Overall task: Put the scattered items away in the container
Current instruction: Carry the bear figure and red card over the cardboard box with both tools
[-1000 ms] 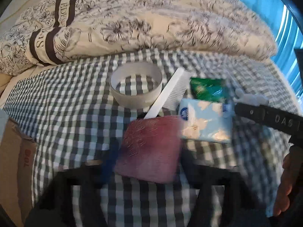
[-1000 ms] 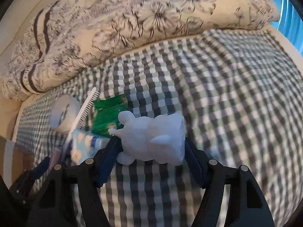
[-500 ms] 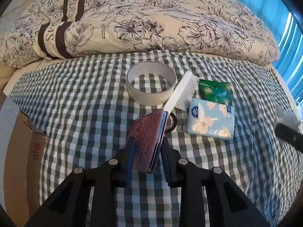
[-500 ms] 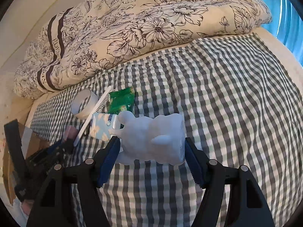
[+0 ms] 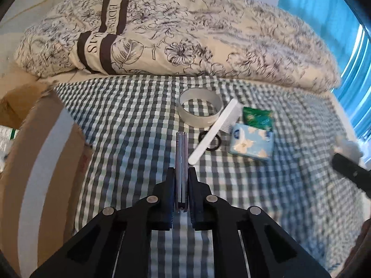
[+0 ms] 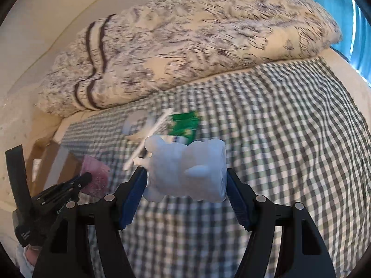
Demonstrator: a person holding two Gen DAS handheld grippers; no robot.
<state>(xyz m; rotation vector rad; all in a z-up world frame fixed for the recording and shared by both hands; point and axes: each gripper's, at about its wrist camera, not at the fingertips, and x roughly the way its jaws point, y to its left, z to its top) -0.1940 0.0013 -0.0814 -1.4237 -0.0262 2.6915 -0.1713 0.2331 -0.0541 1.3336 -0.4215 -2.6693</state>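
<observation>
My left gripper [image 5: 181, 176] is shut on a thin maroon wallet [image 5: 181, 159], held edge-on above the checked bedsheet. The wallet [image 6: 96, 176] shows flat in the right wrist view, beside the left gripper [image 6: 85, 177]. My right gripper [image 6: 186, 180] is shut on a white plush toy [image 6: 185, 164], lifted off the bed; the toy [image 5: 349, 147] also appears at the far right of the left wrist view. On the sheet lie a tape roll [image 5: 199, 110], a white comb [image 5: 215, 129], a black ring [image 5: 211, 141], a green packet [image 5: 257, 118] and a blue tissue pack [image 5: 251, 143]. A cardboard box [image 5: 39, 162] stands at the left.
A floral duvet [image 5: 185, 34] is heaped along the back of the bed. A blue curtain [image 5: 324, 2] hangs at the far right. The box's flap [image 6: 58, 162] shows at the left in the right wrist view. Bare checked sheet [image 6: 289, 139] spreads to the right.
The left gripper has lifted the wallet and turned it edge-on, swinging left so the box fills more of its view. The right gripper has carried the plush toy up and leftward.
</observation>
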